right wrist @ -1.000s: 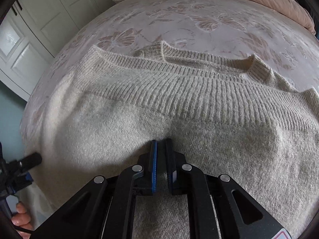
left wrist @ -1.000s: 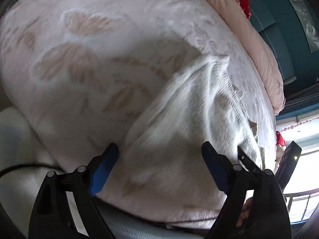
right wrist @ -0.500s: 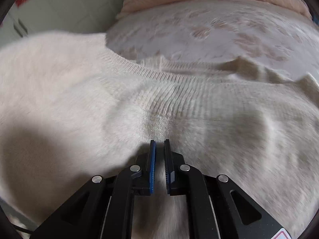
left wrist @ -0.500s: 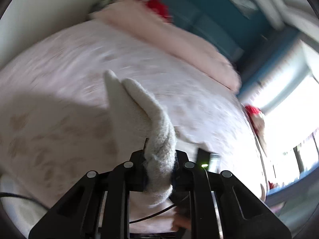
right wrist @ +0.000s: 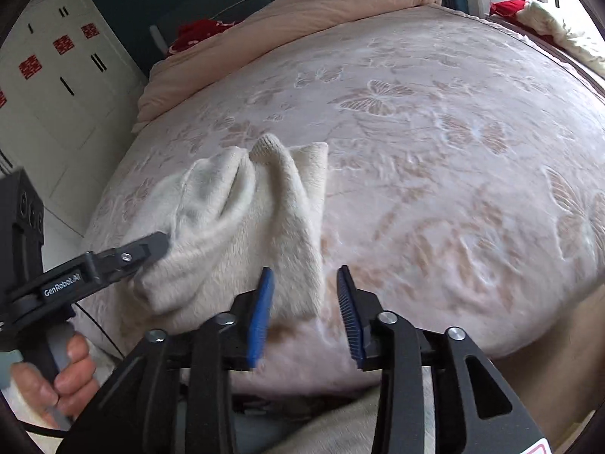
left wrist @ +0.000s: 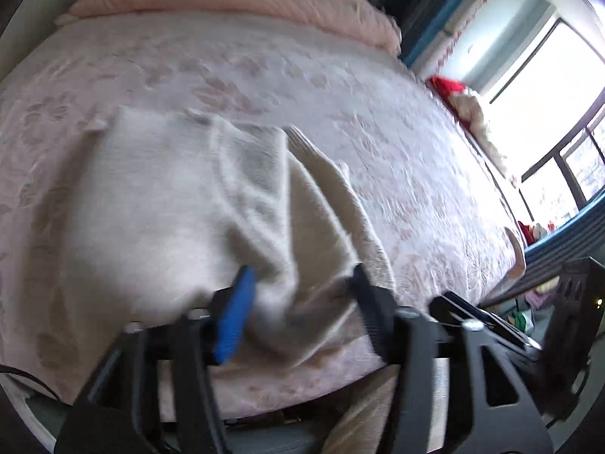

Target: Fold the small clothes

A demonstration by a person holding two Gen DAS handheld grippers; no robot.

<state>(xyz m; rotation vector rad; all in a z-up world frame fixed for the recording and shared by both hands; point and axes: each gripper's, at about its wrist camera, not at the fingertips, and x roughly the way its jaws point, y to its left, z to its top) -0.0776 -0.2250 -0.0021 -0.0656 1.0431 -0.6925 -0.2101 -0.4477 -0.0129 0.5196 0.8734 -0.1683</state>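
A cream knit sweater [left wrist: 170,208] lies folded and bunched on the pink butterfly-patterned bedspread [left wrist: 397,151], close to the bed's near edge. My left gripper [left wrist: 302,295] hangs just above its near end with its jaws opening; a loose fold of knit lies between the pads, which do not press on it. In the right wrist view the sweater [right wrist: 245,234] sits left of centre. My right gripper [right wrist: 305,302] has its jaws opening too, with the sweater's near corner between the blue pads and free of them. A finger of the left gripper [right wrist: 147,247] touches the sweater's left side, held by a hand [right wrist: 64,374].
A peach duvet [right wrist: 302,26] is piled at the head of the bed. White wardrobe doors [right wrist: 56,87] stand to the left, a bright window [left wrist: 548,87] to the right. A black device [left wrist: 574,302] stands by the bed's right corner. The bed's edge runs just below both grippers.
The left gripper shut on a fold and carried it across; the right stayed shut on the sweater. Now both have opened and drawn back, and the sweater lies folded narrower.
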